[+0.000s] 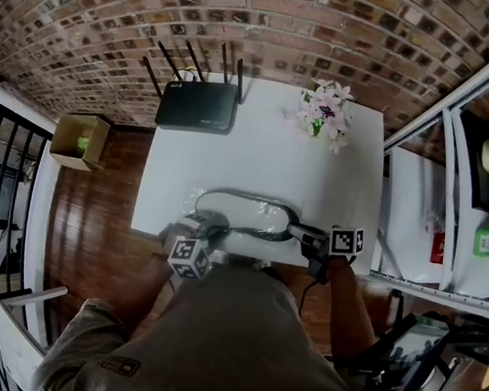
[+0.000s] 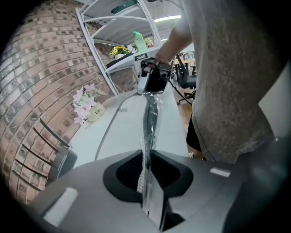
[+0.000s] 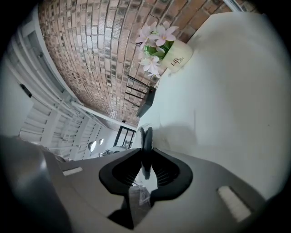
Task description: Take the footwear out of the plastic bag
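Extraction seems begun: the plastic bag (image 2: 150,116) is pinched in the left hand-held gripper (image 2: 146,157), the footwear (image 3: 145,139) clamped in the right hand-held gripper (image 3: 146,154); next, they likely must be pulled apart.

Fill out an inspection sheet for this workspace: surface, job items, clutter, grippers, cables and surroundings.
Surface: white table, no spills seen.
Job's things: plastic bag with dark footwear inside, at the table's near edge.
Clutter: black router at the far left, flower pot at the far right.
Grippers: left gripper shut on the bag's film; right gripper shut on the footwear's end.
Cables: thin dark lead below the right hand.
Surroundings: brick wall, wood floor, cardboard box, white shelving.
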Available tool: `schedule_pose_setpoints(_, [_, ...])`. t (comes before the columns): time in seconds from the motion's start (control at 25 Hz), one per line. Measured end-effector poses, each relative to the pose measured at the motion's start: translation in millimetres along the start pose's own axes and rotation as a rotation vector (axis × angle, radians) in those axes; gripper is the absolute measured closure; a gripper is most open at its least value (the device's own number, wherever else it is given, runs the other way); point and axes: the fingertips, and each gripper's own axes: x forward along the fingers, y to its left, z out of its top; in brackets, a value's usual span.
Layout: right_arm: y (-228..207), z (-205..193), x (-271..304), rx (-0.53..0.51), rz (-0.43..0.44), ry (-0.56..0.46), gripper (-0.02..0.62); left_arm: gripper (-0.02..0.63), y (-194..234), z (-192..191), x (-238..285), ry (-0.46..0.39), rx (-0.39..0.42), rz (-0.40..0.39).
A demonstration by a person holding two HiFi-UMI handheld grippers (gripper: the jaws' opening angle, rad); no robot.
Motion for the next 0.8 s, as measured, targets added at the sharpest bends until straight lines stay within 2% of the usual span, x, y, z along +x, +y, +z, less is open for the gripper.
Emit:
schedule_pose_setpoints(0.68, [-5.2, -3.1, -21.3, -0.002, 0.015, 0.002, 0.509, 0.594, 2.0, -5.7, -12.3, 0.009, -0.026, 0.034])
schedule_pose_setpoints(0.8, [-18.2, -6.5, -33.7, 0.047, -0.055, -0.005, 0.509, 0.597, 5.4, -11.2, -14.3, 0.027, -0.034, 0.051])
